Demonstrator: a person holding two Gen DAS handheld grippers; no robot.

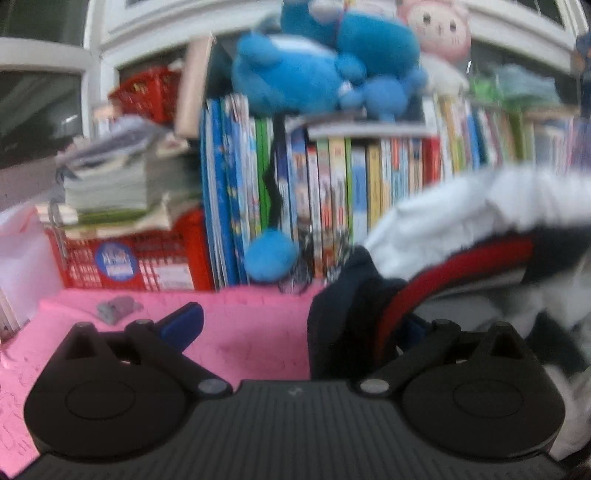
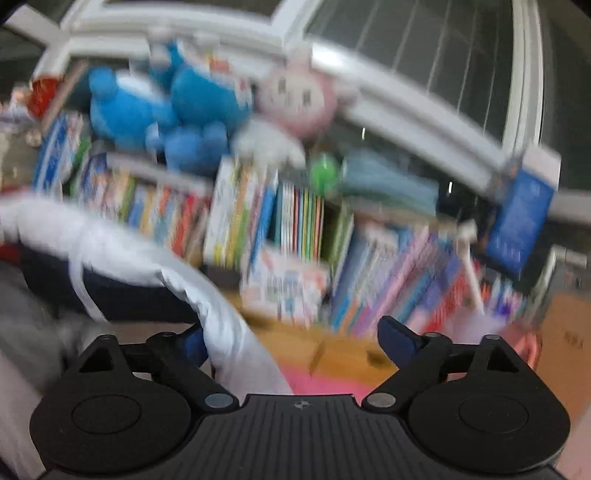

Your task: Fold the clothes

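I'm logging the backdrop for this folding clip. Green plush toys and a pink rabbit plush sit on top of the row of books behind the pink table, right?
Not quite: the plush toys are blue, not green, as the left wrist view shows. The rest holds: the pink rabbit plush sits beside them atop the row of books, behind the pink table.

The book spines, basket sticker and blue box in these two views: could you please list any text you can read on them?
None can be read.
Book spines: print too blurred.
Round blue sticker on the red basket: white characters, illegible.
Blue box: white print smeared by motion.
Garment: no lettering visible.
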